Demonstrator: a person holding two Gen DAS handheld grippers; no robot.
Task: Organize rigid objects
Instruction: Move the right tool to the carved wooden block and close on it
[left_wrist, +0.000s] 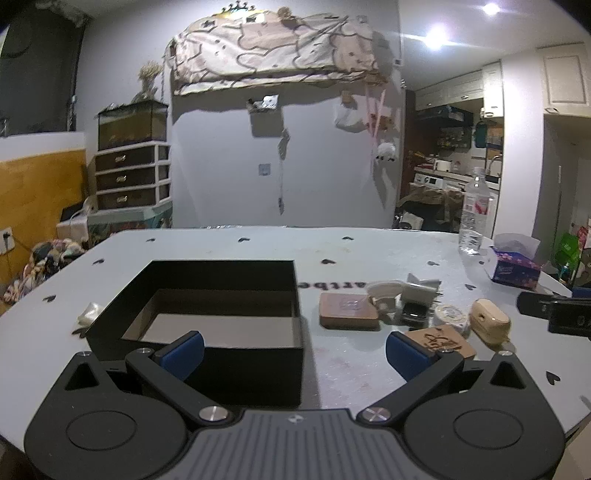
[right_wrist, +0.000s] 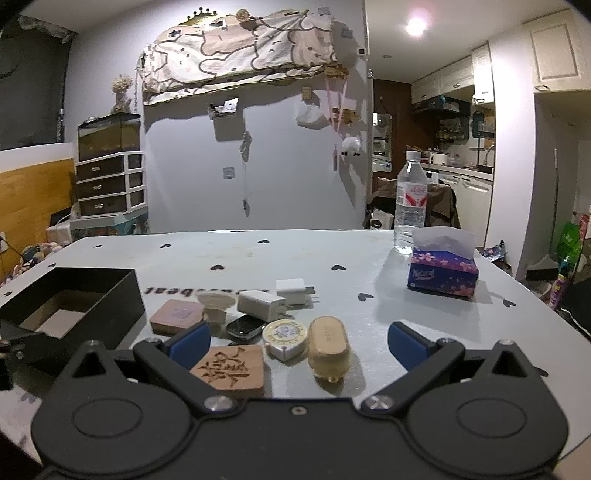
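Two grippers, left gripper (left_wrist: 294, 349) and right gripper (right_wrist: 298, 345), blue pads spread apart, matte black box (left_wrist: 207, 295), carved wooden tile (right_wrist: 231, 368), rounded cream case (right_wrist: 328, 346)

black box (right_wrist: 92, 295): left part cut by frame edge | smartwatch (right_wrist: 245, 328): partly hidden behind round case (right_wrist: 285, 334)

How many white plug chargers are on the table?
2. One charger lies beside the smartwatch; the other charger sits just behind it, prongs pointing right. More seem unlikely.
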